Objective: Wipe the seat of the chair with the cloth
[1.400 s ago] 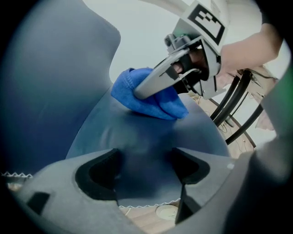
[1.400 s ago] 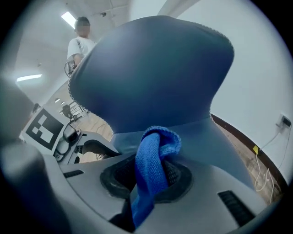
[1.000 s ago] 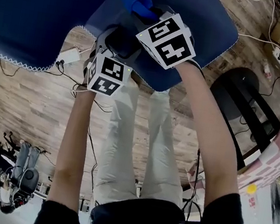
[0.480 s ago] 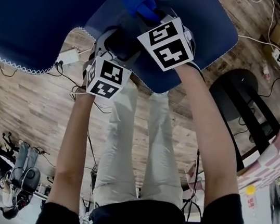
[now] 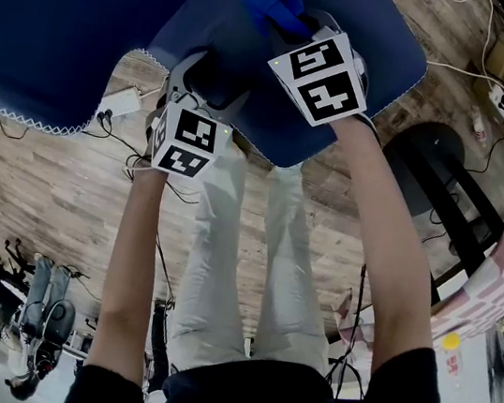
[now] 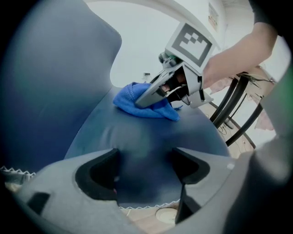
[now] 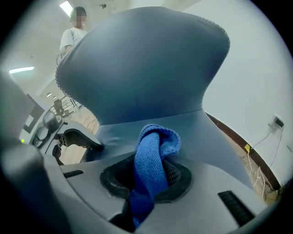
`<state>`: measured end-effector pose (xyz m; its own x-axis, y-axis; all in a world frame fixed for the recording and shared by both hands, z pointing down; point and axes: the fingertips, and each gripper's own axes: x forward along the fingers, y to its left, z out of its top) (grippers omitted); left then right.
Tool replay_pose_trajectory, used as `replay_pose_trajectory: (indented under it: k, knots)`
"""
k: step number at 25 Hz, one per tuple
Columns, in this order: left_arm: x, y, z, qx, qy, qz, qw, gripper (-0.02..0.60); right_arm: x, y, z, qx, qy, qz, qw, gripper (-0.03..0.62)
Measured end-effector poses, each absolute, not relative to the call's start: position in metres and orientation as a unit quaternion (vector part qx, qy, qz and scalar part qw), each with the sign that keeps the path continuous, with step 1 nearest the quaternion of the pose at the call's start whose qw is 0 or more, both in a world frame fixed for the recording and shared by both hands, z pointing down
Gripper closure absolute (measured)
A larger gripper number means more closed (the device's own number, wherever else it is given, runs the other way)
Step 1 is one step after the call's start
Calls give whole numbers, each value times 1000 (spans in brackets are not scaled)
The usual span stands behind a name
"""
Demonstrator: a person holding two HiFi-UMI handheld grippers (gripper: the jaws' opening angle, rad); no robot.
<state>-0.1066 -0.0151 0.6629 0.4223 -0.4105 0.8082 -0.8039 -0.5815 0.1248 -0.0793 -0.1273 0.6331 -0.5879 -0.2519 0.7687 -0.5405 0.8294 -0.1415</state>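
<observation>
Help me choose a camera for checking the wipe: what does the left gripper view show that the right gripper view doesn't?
Left gripper view only: the right gripper from outside, holding the blue cloth on the seat; the left gripper's open, empty jaws. Right gripper view only: the cloth clamped between that gripper's jaws, a standing person. Both: cloth, seat, backrest.

Cloth (image 5: 275,7) half hidden; backrest (image 5: 54,13) cropped
</observation>
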Motion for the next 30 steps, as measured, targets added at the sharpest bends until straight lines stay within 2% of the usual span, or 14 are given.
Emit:
replay_pose_trajectory:
  k: [20, 30]
  knots:
    - [-109, -17, 661, 805, -377, 380, 256, 215, 16, -158, 634, 294, -846, 184, 404, 537]
    - [-108, -19, 659, 805, -374, 382, 257, 215, 84, -173, 633, 353, -816, 190, 416, 537]
